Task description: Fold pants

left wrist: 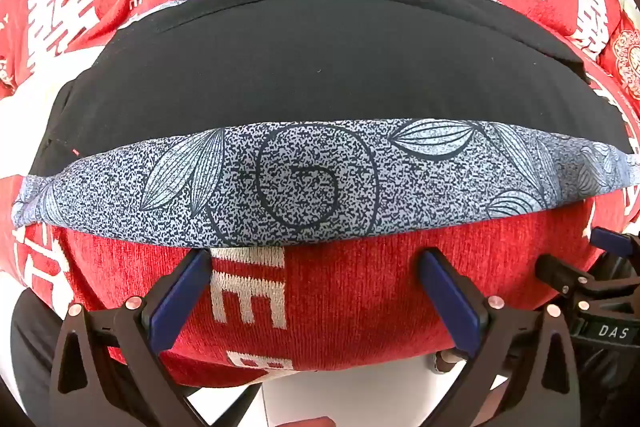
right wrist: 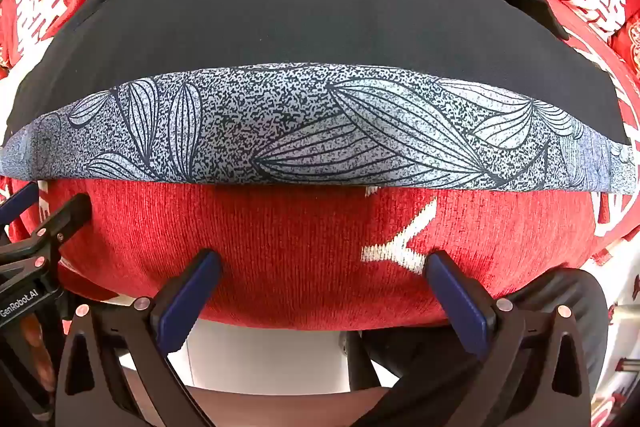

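I see folded black pants with a grey leaf-print waistband (left wrist: 312, 75) mid-frame on the red embroidered cloth (left wrist: 360, 291). My left gripper (left wrist: 316, 259) and right gripper (right wrist: 324, 259) hover below, jaws wide open, empty.

Black pants (left wrist: 320, 67) w/ grey leaf-print band, lying flat on red cloth.

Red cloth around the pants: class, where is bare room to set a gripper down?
A bare strip of red cloth lies between the pants' patterned band and the near edge, under both open grippers. More shows beyond the black pants. The middle is covered.
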The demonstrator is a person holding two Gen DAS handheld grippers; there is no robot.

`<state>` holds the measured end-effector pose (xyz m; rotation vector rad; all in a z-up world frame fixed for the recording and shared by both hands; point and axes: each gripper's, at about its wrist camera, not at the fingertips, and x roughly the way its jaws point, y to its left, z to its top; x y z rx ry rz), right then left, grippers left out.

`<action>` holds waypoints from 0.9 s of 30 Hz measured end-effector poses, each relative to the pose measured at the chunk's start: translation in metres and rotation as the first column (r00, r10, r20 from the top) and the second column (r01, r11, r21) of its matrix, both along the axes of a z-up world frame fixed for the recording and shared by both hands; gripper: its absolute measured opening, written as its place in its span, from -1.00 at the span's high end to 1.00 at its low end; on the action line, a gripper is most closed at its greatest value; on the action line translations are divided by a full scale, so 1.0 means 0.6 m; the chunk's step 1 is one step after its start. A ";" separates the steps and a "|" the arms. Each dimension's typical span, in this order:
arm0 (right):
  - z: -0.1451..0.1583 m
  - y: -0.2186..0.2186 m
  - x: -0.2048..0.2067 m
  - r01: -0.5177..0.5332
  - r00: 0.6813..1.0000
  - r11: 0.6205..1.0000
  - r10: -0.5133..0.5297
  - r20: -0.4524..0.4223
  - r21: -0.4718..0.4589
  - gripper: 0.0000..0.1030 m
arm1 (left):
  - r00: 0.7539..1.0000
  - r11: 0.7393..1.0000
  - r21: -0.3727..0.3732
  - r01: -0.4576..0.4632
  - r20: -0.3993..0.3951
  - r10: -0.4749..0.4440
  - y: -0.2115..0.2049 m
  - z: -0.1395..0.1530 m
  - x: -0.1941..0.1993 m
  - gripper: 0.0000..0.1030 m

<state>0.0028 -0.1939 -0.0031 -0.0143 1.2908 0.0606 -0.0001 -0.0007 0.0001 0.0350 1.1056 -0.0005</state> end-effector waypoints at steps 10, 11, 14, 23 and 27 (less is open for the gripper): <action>0.000 -0.001 0.000 -0.001 1.000 1.000 0.001 -0.002 0.002 -1.00 | 1.000 1.000 -0.011 -0.001 -0.001 0.001 0.001 0.000 0.000 -1.00; 0.000 -0.001 0.000 0.000 1.000 1.000 0.000 -0.003 0.003 -1.00 | 1.000 1.000 -0.012 0.000 -0.001 0.000 0.001 0.000 0.000 -1.00; 0.000 0.000 0.000 0.004 1.000 1.000 -0.004 -0.002 0.001 -1.00 | 1.000 1.000 -0.008 0.000 0.000 0.000 0.000 0.000 0.000 -1.00; -0.003 0.006 0.000 0.014 1.000 1.000 -0.014 -0.003 -0.008 -1.00 | 1.000 1.000 -0.012 -0.001 0.000 0.001 0.000 0.001 0.004 -1.00; -0.006 0.008 0.006 0.018 1.000 1.000 -0.018 -0.007 -0.011 -1.00 | 1.000 1.000 -0.008 -0.001 0.002 0.001 -0.002 0.004 0.000 -1.00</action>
